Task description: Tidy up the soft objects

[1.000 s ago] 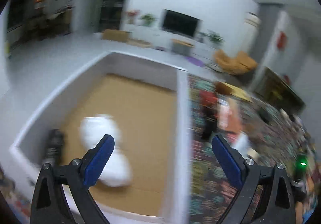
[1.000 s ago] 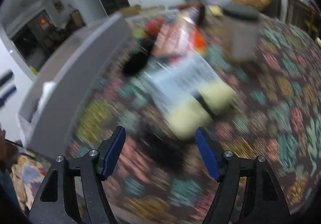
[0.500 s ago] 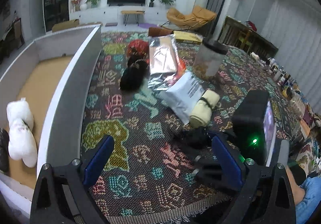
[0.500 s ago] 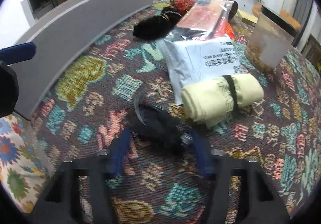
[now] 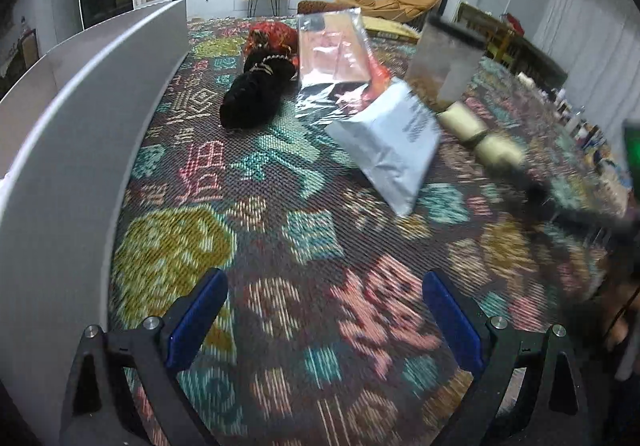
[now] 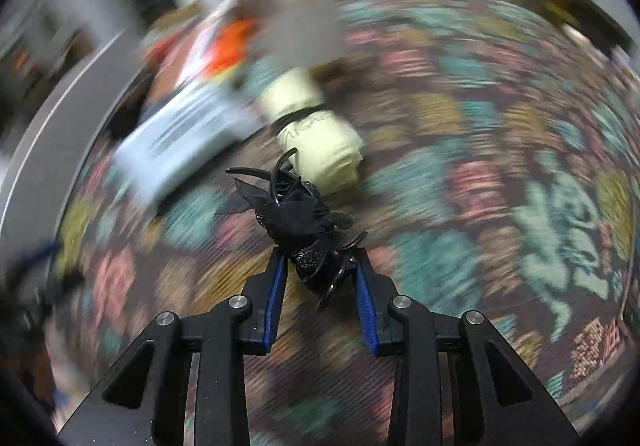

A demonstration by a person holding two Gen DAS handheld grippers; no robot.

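My right gripper is shut on a black frilly hair accessory and holds it above the patterned cloth. A pale yellow rolled cloth with a black band lies just beyond it; it also shows in the left wrist view. My left gripper is open and empty over the cloth beside the grey box wall. A black fuzzy item, a red item, a silver bag and a white mailer lie ahead.
A clear container with a dark lid stands at the back right. The patterned tablecloth covers the table. The right wrist view is motion-blurred. Small bottles stand at the far right edge.
My right gripper closed on the black hair accessory and lifted it off the cloth. My left gripper swung from over the box to the table and moved closer to the cloth.
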